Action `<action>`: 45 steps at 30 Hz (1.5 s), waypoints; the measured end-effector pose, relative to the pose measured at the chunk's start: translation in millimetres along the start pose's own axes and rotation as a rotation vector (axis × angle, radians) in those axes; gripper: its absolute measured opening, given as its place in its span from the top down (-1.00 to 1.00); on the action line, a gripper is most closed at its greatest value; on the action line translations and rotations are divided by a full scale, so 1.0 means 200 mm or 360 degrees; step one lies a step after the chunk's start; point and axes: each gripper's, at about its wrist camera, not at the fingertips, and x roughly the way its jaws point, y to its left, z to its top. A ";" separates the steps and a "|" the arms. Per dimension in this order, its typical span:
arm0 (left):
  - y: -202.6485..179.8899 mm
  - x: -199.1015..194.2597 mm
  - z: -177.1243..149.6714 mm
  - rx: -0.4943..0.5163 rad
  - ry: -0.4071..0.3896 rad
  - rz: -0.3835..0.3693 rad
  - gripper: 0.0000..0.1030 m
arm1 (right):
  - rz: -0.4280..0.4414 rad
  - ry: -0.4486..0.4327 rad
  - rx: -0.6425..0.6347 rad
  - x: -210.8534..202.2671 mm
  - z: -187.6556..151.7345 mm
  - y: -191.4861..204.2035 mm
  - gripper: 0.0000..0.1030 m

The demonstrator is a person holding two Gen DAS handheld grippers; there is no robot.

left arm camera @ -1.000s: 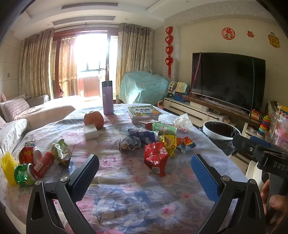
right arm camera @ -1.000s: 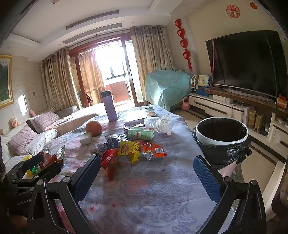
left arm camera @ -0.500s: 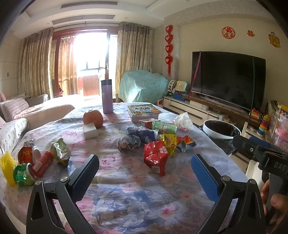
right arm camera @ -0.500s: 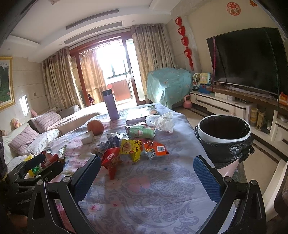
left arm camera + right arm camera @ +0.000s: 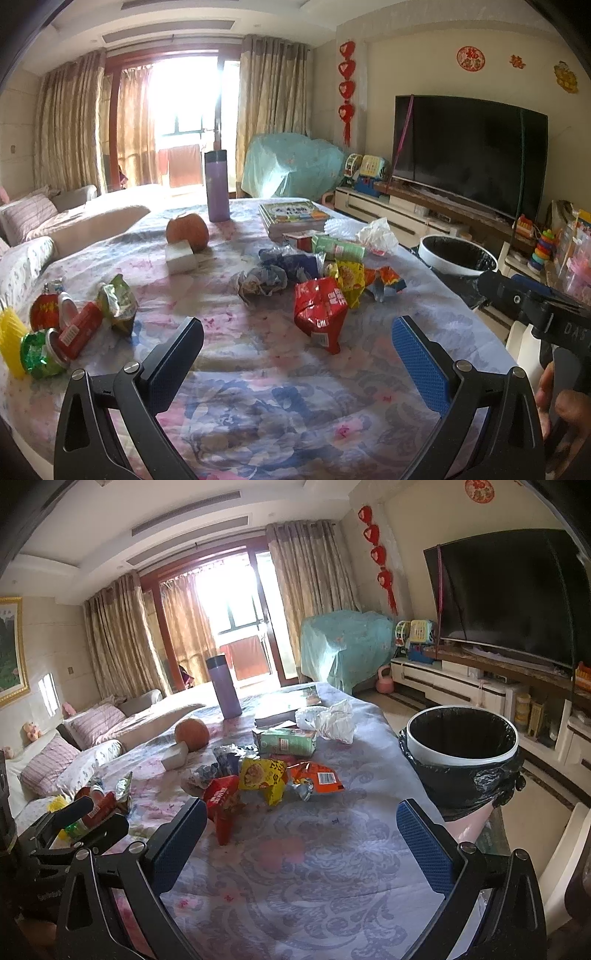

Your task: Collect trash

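Blue-padded hand-held gripper [image 5: 295, 354] gapes (empty).

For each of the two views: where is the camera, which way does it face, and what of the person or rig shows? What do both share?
Left wrist: behind the open left gripper, facing across the table at the wrappers; the right gripper and a hand show.
Right wrist: behind the open right gripper, facing table and trash bin; the left gripper shows.
Shared: red snack bag, purple bottle, bin.

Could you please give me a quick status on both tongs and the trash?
Left tongs open, empty. Right tongs open, empty. Wrappers, red bag nearest, loose on table; bin at table's right edge. Nothing in the way.
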 end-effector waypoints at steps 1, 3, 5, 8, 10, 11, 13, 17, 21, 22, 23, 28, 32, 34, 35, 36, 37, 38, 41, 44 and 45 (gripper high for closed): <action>0.00 0.01 0.00 0.0001 0.0010 0.0000 -0.98 | 0.0012 0.0017 0.0005 0.02 0.00 -0.01 -1.00; 0.00 0.05 0.01 0.0003 0.0039 0.0002 -0.98 | 0.0023 0.0042 0.0009 0.05 0.00 -0.02 -1.00; 0.01 0.09 0.02 -0.0002 0.0069 -0.0002 -0.98 | 0.0034 0.0069 0.0011 0.09 0.00 -0.03 -1.00; 0.01 0.17 0.03 -0.0010 0.0126 -0.0006 -0.98 | 0.0037 0.0118 0.0013 0.16 0.00 -0.06 -1.00; 0.02 0.23 0.05 -0.0014 0.0158 -0.0012 -0.97 | 0.0016 0.0161 0.0024 0.21 0.01 -0.07 -0.99; 0.02 0.25 0.05 -0.0016 0.0168 -0.0013 -0.97 | 0.0019 0.0182 0.0035 0.24 0.01 -0.09 -0.99; 0.01 0.30 0.07 -0.0016 0.0195 -0.0020 -0.95 | 0.0030 0.0205 0.0054 0.28 0.02 -0.10 -0.97; 0.00 0.41 0.09 -0.0009 0.0243 -0.0032 -0.89 | 0.0027 0.0258 0.0046 0.38 0.04 -0.11 -0.71; -0.01 0.50 0.11 -0.0017 0.0297 -0.0046 -0.78 | 0.0048 0.0324 0.0042 0.48 0.06 -0.12 -0.37; -0.01 0.52 0.11 -0.0018 0.0305 -0.0048 -0.73 | 0.0051 0.0343 0.0036 0.51 0.07 -0.13 -0.33; -0.01 0.54 0.12 -0.0018 0.0320 -0.0051 -0.70 | 0.0055 0.0358 0.0031 0.53 0.07 -0.13 -0.26; -0.03 0.64 0.12 -0.0011 0.0393 -0.0062 -0.49 | 0.0092 0.0423 -0.0003 0.63 0.08 -0.11 -0.09; -0.03 0.72 0.11 -0.0048 0.0483 -0.0103 -0.17 | 0.0093 0.0492 -0.0059 0.71 0.08 -0.09 0.42; -0.02 0.75 0.11 -0.0072 0.0522 -0.0137 0.01 | 0.0096 0.0512 -0.0060 0.73 0.07 -0.09 0.69; -0.01 0.75 0.11 -0.0087 0.0528 -0.0162 0.03 | 0.0095 0.0507 -0.0059 0.73 0.07 -0.09 0.72; 0.00 0.75 0.11 -0.0089 0.0520 -0.0167 0.05 | 0.0098 0.0500 -0.0060 0.72 0.07 -0.09 0.79; 0.00 0.75 0.11 -0.0087 0.0509 -0.0174 0.10 | 0.0105 0.0493 -0.0055 0.71 0.07 -0.09 0.80; 0.00 0.74 0.11 -0.0086 0.0504 -0.0183 0.14 | 0.0120 0.0489 -0.0044 0.69 0.07 -0.10 0.82; 0.01 0.70 0.11 -0.0085 0.0478 -0.0203 0.16 | 0.0130 0.0472 -0.0018 0.65 0.07 -0.12 0.85; 0.00 0.67 0.12 -0.0079 0.0450 -0.0229 0.18 | 0.0134 0.0449 0.0014 0.60 0.06 -0.14 0.86; -0.01 0.66 0.12 -0.0076 0.0445 -0.0240 0.18 | 0.0128 0.0439 0.0028 0.57 0.06 -0.16 0.87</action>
